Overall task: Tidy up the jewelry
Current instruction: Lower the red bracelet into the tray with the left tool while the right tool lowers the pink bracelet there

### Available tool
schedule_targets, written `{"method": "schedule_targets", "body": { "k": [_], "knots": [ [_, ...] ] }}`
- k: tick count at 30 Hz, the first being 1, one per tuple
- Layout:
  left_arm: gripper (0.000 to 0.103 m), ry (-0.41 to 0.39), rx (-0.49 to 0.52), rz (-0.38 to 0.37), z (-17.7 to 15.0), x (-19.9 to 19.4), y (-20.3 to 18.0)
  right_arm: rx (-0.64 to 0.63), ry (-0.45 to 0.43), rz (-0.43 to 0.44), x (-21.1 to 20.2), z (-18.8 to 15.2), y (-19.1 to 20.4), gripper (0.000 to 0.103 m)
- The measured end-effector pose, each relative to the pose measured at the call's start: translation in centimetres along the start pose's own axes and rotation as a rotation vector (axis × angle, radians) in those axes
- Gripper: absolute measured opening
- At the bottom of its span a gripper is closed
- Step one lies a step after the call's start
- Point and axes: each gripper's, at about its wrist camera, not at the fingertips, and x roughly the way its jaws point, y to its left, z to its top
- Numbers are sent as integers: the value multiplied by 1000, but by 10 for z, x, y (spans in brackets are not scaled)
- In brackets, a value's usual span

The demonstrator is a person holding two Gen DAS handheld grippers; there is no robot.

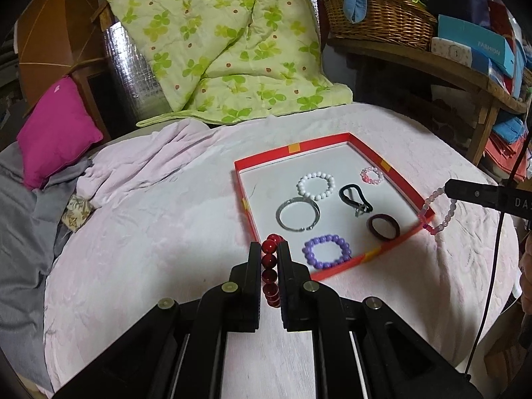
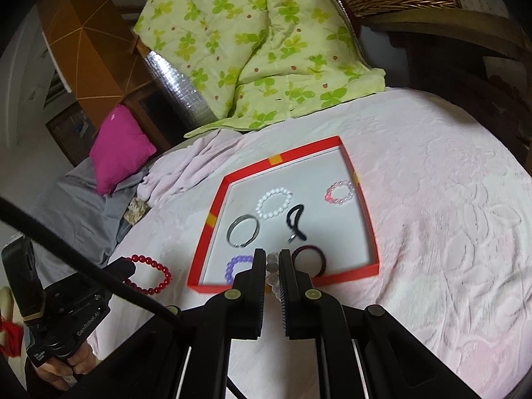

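Jewelry sits mostly inside the tray; left gripper clamps the red bracelet beside it, right gripper clamps the pale bracelet. Carry each over the rim before releasing.

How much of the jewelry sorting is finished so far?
Six pieces already lie in the red tray: white beads, a silver bangle, a black clip, a dark band, purple beads and a small pink ring of beads. In hand: the left claw grips a red bracelet, the right claw a pale pink one. Both are left to set down.
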Motion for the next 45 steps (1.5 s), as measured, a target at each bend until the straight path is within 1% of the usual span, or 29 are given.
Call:
{"method": "schedule_targets", "body": {
  "k": [6,12,19,25,31,45],
  "knots": [
    [9,8,34,11,12,26,-3,21,-2,-10,19,13,-12,9],
    [9,15,46,16,19,52,-6,35,-10,-28,44,25,-21,9],
    [9,35,62,34,16,77,-11,70,-6,-58,75,37,-33,9],
    [10,46,68,39,12,87,-12,90,5,-84,96,38,-38,9],
    [10,51,65,41,10,93,-10,102,15,-94,108,36,-40,9],
    [10,87,61,28,-1,106,-10,129,39,-126,122,30,-50,9]
  ]
}}
